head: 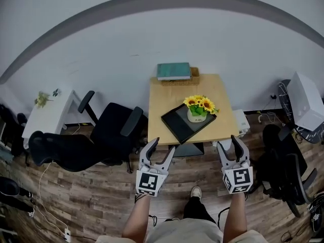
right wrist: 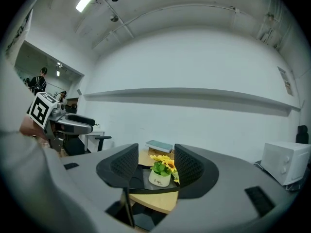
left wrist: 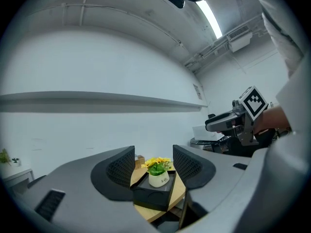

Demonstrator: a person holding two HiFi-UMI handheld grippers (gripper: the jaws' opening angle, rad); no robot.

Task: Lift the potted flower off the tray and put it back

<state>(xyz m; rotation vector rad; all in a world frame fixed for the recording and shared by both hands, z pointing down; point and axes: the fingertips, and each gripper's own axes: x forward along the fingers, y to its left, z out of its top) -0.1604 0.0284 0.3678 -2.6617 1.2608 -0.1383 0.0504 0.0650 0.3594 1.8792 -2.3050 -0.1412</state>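
Lettering on the white pot of the potted flower (right wrist: 160, 174) is shown only in the gripper views. One plant, yellow blooms over green leaves, is seen standing on one black tray (head: 175, 123) on the wooden worktop (head: 161, 97). Well short of it, the left gripper (head: 163, 146) and right gripper (head: 229, 143) are held with jaws open and empty.

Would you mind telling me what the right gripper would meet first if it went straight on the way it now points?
Most likely the potted flower on the tray, centred between the open jaws of the right gripper. The way to it looks free, though depth is unclear.
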